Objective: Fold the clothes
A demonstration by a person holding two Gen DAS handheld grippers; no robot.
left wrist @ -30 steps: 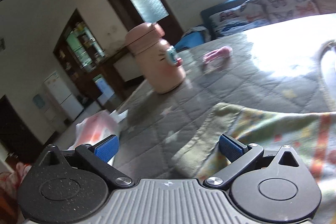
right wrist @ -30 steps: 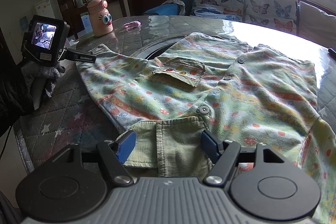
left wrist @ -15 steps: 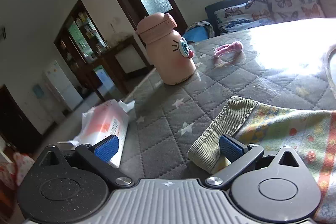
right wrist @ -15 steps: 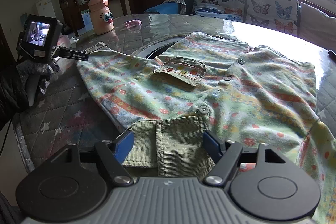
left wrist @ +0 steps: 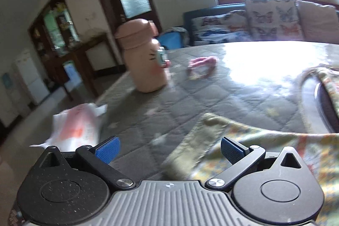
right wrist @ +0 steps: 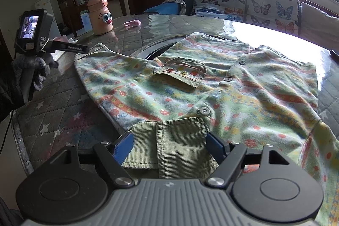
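Note:
A child's green patterned shirt (right wrist: 211,86) lies spread flat on the quilted table, with a chest pocket (right wrist: 182,75) and a corduroy collar (right wrist: 169,145) nearest me. My right gripper (right wrist: 169,145) is open, its blue pads on either side of the collar. My left gripper (left wrist: 168,147) is open above the shirt's corduroy sleeve cuff (left wrist: 190,141); it also shows in the right wrist view (right wrist: 63,48), held in a gloved hand at the sleeve end.
A pink cartoon bottle (left wrist: 144,60) stands at the table's far left, also in the right wrist view (right wrist: 99,14). A pink hair band (left wrist: 201,65) lies beyond it. A tissue pack (left wrist: 78,126) sits by the left edge. A sofa (right wrist: 254,7) stands behind.
The left gripper's view has swung and risen a little, with motion blur; the cuff stays just under its fingers. The right gripper has kept still at the collar.

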